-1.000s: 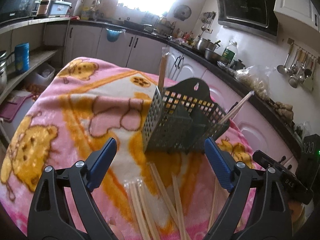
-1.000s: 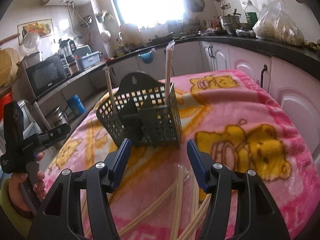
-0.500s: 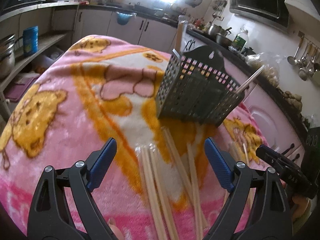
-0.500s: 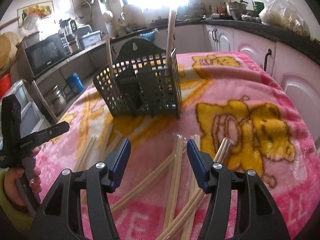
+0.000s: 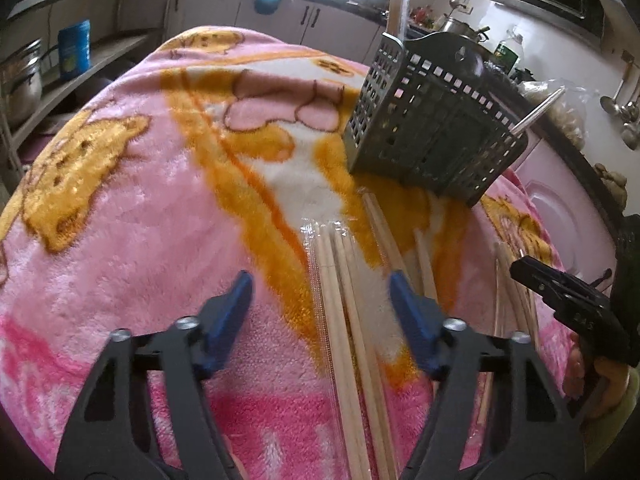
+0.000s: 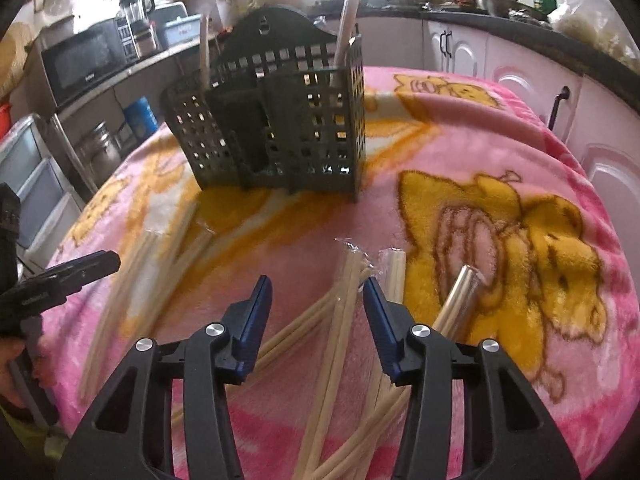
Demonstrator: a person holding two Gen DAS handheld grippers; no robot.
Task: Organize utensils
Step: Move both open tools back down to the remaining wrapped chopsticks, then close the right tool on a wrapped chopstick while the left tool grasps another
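Our left gripper spread wide over wrapped chopsticks on the pink blanket, dark slotted holder standing behind with a few sticks upright in it, our right gripper also open above more chopsticks.

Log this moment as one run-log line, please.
phase: reach | left gripper: open over wrapped chopsticks | right gripper: open over chopsticks | caddy: upright on blanket, holds few

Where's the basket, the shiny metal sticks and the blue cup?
basket (image 6: 288, 120): right wrist view, front wall.
metal sticks (image 6: 460, 296): right wrist view, upper end of the pair.
blue cup (image 5: 74, 50): left wrist view, its side, on the shelf.
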